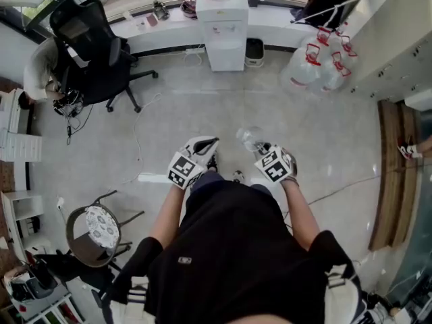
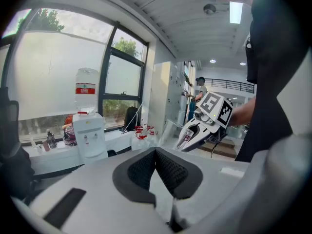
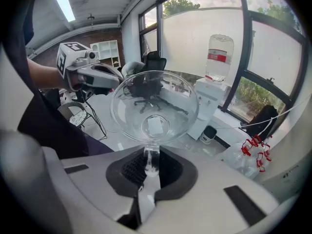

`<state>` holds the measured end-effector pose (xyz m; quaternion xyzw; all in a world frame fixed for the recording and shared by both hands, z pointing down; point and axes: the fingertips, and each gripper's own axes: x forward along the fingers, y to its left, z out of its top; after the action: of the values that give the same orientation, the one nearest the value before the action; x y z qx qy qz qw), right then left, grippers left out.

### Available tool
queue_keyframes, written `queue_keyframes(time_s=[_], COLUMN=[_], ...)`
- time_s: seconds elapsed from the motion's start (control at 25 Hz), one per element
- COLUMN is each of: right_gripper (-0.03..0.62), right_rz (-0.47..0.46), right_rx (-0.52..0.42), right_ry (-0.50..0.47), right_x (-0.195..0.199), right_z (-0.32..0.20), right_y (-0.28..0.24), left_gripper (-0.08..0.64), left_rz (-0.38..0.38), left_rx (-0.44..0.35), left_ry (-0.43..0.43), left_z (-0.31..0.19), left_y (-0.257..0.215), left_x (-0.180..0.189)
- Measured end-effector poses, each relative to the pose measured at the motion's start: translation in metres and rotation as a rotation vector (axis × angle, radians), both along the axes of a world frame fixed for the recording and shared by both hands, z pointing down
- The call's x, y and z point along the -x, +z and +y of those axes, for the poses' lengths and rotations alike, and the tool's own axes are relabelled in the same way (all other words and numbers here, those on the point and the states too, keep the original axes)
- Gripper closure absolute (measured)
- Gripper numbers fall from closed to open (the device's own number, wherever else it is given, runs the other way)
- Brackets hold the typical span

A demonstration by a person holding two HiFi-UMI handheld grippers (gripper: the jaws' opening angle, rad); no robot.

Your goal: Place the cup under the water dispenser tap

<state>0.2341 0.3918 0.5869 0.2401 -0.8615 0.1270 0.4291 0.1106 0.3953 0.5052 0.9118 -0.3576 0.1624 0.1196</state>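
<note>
Two grippers, one per hand, both low in front of the person's dark shirt. Left gripper (image 2: 156, 152): jaws together, pads meeting, nothing between them. Right gripper (image 3: 151, 165): jaws closed tight on one clear cup (image 3: 155, 106), pinched by its near wall, mouth tipped back toward that gripper's camera. From the head view the cup (image 1: 248, 138) sits just ahead of the right gripper's tip, above the floor and well apart from the tap.

One white strip (image 1: 152, 177) lies on the floor just left of the left gripper. One round-seat chair (image 1: 94, 229) at near left. One thin cable (image 1: 138, 137) trails across the floor on the left. One long wooden bench (image 1: 391, 174) runs along the right edge.

Pale floor (image 1: 223, 106) between the grippers and the far wall is open, a wide straight lane.

Far end: one white water dispenser (image 1: 225, 29) against the window ledge, one bottle (image 3: 219, 56) upturned on top. One small bin (image 1: 254, 50) just beside it on the right. One black office chair (image 1: 94, 46) to its left. A cluster of at least three clear jugs with red handles (image 1: 317, 65) to its right. Chair and jugs both stand off the dispenser's front.
</note>
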Motion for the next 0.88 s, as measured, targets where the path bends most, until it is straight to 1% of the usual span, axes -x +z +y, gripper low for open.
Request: queue_keyframes(time_s=[0.32,0.52,0.64,0.88], right_gripper=[0.588,0.588,0.588,0.588], right_rz=[0.025,0.025,0.029,0.032], right_rx=[0.009,-0.013,-0.001,-0.005], right_ry=[-0.009,-0.008,-0.008,-0.003], right_x=[0.005,0.014,0.023,0.045], right_z=[-0.009,-0.025,-0.033,-0.057], right_y=[0.006,0.001,0.0,-0.005], left_gripper=[0.56,0.56,0.56,0.56], left_rz=[0.0,0.002,0.006,0.009], left_rx=[0.011,0.013,0.012,0.015], left_ry=[-0.014,-0.022,-0.024,-0.024], left_z=[-0.002,-0.011,-0.019,-0.039], left_y=[0.005,0.006,0.005,0.003], left_x=[0.007,0.017,0.025,0.048])
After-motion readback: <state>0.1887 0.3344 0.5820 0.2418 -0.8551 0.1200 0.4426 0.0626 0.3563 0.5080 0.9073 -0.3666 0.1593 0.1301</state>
